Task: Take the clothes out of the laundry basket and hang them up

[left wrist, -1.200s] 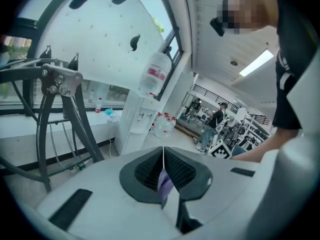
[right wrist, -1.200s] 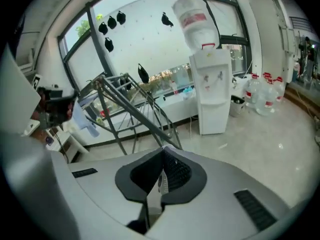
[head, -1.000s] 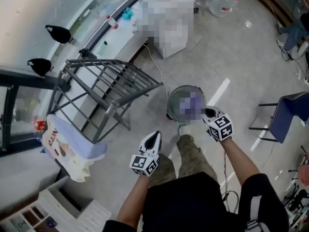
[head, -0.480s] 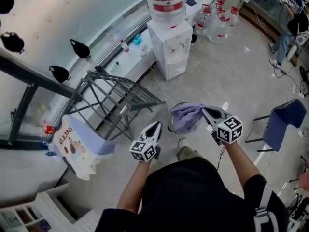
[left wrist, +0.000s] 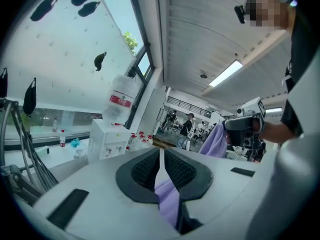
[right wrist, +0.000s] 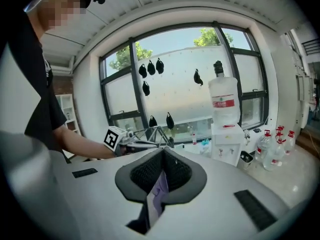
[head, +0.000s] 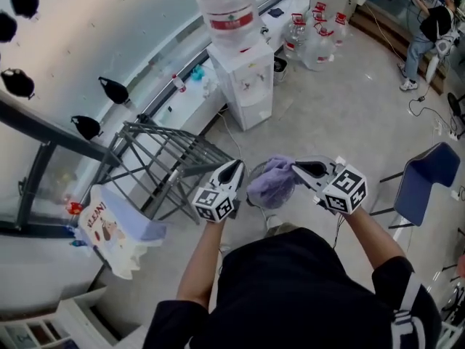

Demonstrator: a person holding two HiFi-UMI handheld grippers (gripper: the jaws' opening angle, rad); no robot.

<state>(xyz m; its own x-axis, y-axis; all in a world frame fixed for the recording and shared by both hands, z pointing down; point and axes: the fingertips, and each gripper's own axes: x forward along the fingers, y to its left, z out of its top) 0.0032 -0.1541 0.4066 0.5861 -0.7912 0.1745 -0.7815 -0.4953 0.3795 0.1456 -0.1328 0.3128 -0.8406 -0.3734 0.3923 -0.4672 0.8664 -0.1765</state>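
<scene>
1. The lilac fabric garment [head: 272, 184] is held up in front of the person's chest. It is slung between the two grippers and lifted off the floor.
2. The left gripper [head: 236, 167] is closed on one edge of the garment. In the left gripper view a strip of lilac cloth is seen pinched between the dark ribbed pads [left wrist: 145, 171].
3. The right gripper [head: 296, 167] is likewise clamped on another edge, with a fold of the cloth caught between its pads [right wrist: 177, 171].
4. The two-point hold is judged to serve spreading, so that the garment can be laid flat over a bar and not bunched.
5. The grey metal folding drying rack [head: 167, 158] stands to the left, well apart from the garment. A cream printed cloth [head: 109, 227] is already draped over its near end.
6. A grey round laundry basket [head: 253, 171] is probably the rim glimpsed just under the garment, but it is mostly hidden.
</scene>
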